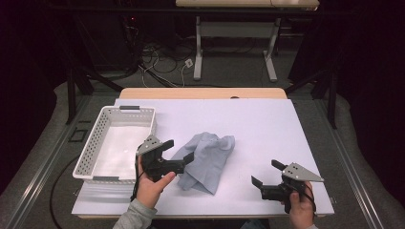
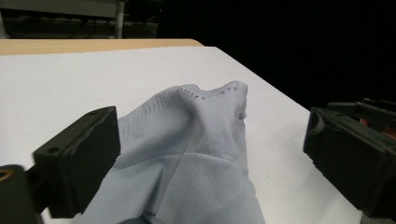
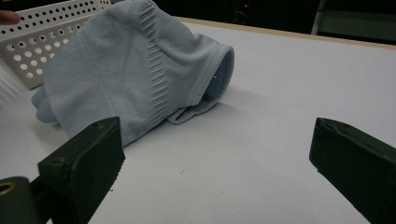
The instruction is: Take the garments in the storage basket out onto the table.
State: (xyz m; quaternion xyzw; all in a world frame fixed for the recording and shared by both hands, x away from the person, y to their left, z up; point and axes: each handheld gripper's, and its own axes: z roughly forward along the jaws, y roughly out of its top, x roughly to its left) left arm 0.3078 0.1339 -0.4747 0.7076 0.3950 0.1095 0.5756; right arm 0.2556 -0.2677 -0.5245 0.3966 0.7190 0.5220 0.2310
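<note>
A crumpled pale blue-grey knitted cloth [image 1: 207, 160] lies in the middle of the white table top. In the left gripper view the cloth [image 2: 196, 140] rises in a soft heap between and beyond the jaws. My left gripper [image 1: 177, 150] hovers at the cloth's left edge, open wide [image 2: 210, 144], and its pads do not press the fabric. My right gripper [image 1: 266, 172] is near the front right of the table, open and empty [image 3: 215, 158], and points at the cloth [image 3: 126, 70] from a short way off.
A white perforated basket [image 1: 129, 110] stands at the table's left, empty, with its wall [image 3: 42, 37] just behind the cloth. The white sheet [image 1: 267, 124] covers a wooden table. Cables and a table frame sit on the floor beyond.
</note>
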